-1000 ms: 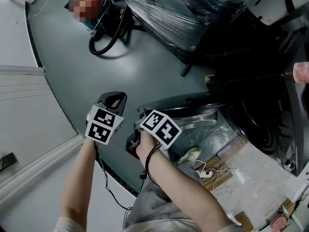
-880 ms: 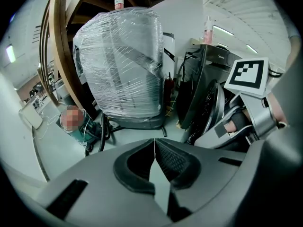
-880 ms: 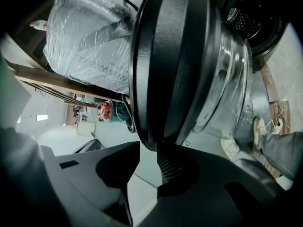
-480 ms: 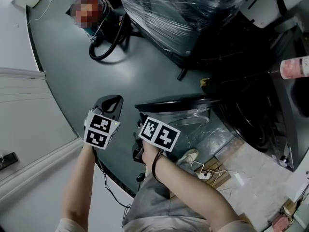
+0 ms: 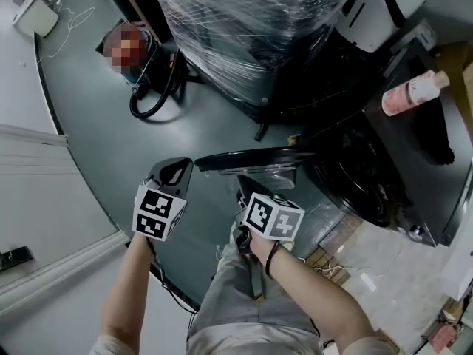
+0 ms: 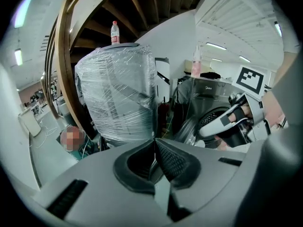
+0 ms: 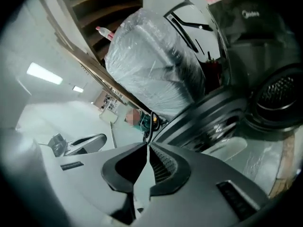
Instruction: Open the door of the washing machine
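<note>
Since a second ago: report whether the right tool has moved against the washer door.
Yes. The right tool has drawn back from the open door's outer edge, toward the person; its jaws are closing with nothing between them.

1. A grey-green floor (image 5: 214,124) runs beneath everything.
2. A big bundle (image 5: 236,21) wrapped in clear plastic film stands on it, with a looped black hose (image 5: 148,115) beside it.
3. Strip lights (image 6: 226,47) glow on the white ceiling (image 6: 236,30).
</note>
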`<state>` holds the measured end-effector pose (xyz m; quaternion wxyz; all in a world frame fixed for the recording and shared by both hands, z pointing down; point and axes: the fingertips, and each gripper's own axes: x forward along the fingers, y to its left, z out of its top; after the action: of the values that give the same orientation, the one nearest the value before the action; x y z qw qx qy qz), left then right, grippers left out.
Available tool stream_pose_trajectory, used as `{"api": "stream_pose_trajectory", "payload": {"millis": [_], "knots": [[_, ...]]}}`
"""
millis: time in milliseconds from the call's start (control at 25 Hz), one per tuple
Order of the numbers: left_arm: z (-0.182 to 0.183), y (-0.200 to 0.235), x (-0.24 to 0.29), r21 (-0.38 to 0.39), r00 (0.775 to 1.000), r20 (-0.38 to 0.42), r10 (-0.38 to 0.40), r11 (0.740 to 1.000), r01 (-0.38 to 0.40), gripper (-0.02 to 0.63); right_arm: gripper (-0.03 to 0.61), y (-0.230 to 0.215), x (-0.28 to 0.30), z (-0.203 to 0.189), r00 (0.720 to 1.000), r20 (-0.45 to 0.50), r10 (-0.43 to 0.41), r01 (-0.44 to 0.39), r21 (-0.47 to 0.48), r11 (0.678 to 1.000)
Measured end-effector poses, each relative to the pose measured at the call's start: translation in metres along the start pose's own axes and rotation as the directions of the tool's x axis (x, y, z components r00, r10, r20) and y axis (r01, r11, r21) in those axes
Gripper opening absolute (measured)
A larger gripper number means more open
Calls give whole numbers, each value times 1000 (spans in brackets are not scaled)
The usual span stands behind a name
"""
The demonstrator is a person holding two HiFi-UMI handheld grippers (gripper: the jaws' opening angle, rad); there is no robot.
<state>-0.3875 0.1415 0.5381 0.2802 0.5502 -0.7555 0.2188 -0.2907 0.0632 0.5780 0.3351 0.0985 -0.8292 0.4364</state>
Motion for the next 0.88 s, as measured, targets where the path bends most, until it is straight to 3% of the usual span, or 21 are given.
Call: {"api": "stream_pose_trajectory", "payload": {"millis": [320, 520, 640, 880], "knots": [[88, -50, -28, 26, 992, 110, -57, 998, 55, 23, 29, 8, -122, 91, 979, 203, 16, 31, -225, 974], [154, -104, -57, 177, 979, 187, -78, 983, 45, 23, 26, 17, -209, 127, 953, 304, 7, 119, -393, 912], [191, -134, -75, 169, 959, 260, -117, 983, 74, 23, 26, 21, -258, 142, 929, 369, -1, 175, -440, 881], [260, -189, -108, 186, 903, 387, -185, 975, 120, 23, 26, 38, -353, 172, 857, 515, 34, 264, -495, 828]]}}
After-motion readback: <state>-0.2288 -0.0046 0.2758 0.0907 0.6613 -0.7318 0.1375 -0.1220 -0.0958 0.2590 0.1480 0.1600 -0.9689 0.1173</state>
